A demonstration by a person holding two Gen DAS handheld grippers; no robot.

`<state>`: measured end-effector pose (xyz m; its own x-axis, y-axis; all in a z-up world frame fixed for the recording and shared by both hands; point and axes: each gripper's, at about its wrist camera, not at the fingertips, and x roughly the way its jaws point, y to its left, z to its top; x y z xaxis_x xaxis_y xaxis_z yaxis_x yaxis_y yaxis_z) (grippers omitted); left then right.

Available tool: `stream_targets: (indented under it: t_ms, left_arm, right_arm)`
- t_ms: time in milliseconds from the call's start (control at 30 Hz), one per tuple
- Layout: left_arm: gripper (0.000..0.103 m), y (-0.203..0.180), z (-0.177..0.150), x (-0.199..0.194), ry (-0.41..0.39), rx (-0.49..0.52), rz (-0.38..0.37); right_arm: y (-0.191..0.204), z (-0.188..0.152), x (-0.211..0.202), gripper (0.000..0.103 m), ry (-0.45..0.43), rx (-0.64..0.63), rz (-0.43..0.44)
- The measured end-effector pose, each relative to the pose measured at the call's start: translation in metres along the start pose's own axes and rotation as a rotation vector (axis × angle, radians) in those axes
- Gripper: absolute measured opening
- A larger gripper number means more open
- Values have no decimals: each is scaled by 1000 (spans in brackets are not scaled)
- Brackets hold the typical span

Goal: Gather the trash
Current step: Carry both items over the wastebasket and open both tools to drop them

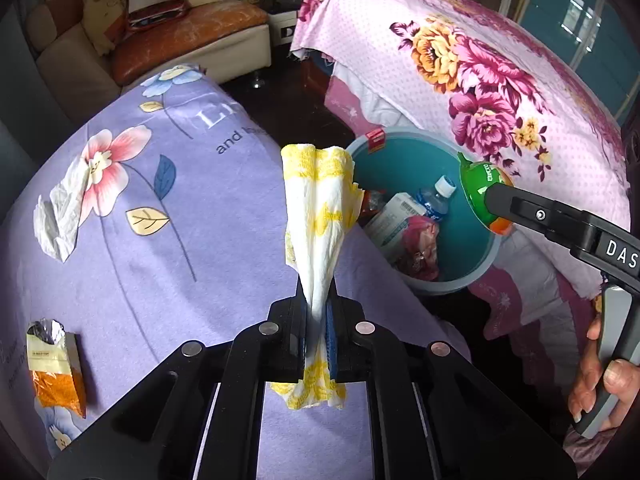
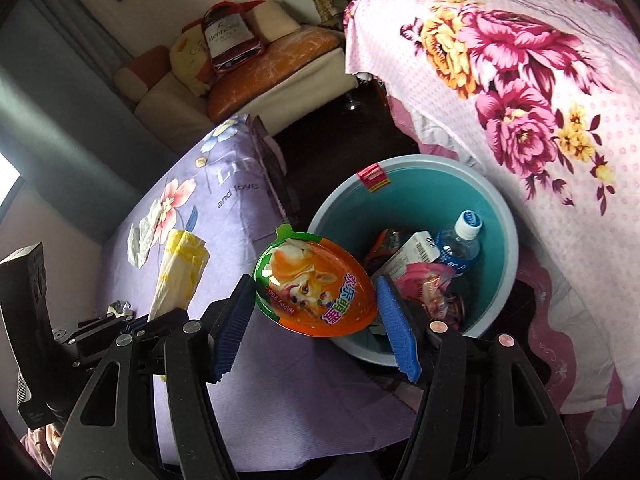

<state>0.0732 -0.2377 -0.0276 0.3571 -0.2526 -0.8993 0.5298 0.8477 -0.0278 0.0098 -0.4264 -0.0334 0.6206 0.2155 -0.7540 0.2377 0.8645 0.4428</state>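
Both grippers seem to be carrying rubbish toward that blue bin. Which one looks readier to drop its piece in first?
Probably the right gripper: its orange egg-shaped package hangs at the bin's rim. The left gripper, shut on the yellow-and-white tissue, is over the purple cloth.

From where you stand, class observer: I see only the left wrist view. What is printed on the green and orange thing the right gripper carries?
Observer: The egg-shaped package shows a corgi picture and the words HAPPY EGG; the right gripper grips it between its blue pads.
Operator: Is anything in the bin hidden from me behind the tissue?
Observer: Yes. In the blue bin, an orange-and-dark wrapper lies left of the white carton.
Operator: And how does my left gripper look from there?
Observer: The left gripper is shut on the yellow-patterned tissue, which stands up above the purple cloth, left of the bin.
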Motion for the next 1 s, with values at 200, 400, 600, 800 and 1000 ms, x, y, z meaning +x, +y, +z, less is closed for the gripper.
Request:
stream_targets:
  t_ms: [200,400,600,800,1000]
  left_arm:
    - [9,-35,21,18,21,40,-36]
    - [9,-54,35,33,39,54,-58]
    - [55,-54,42,42,52,24,-58]
    - [86,-37,39,41,40,-27,-33]
    - [93,-17,29,40,60,-69,-13]
  right_arm:
    - [-38,13,-8,60,-23,57,-31]
    - [-57,20,-6,60,-14,81,-38]
    - [-63,23,-6,60,-12,84,-44]
    - [-61,22,1,60,9,82,-43]
    - [-53,21,14,60,40,63,-48]
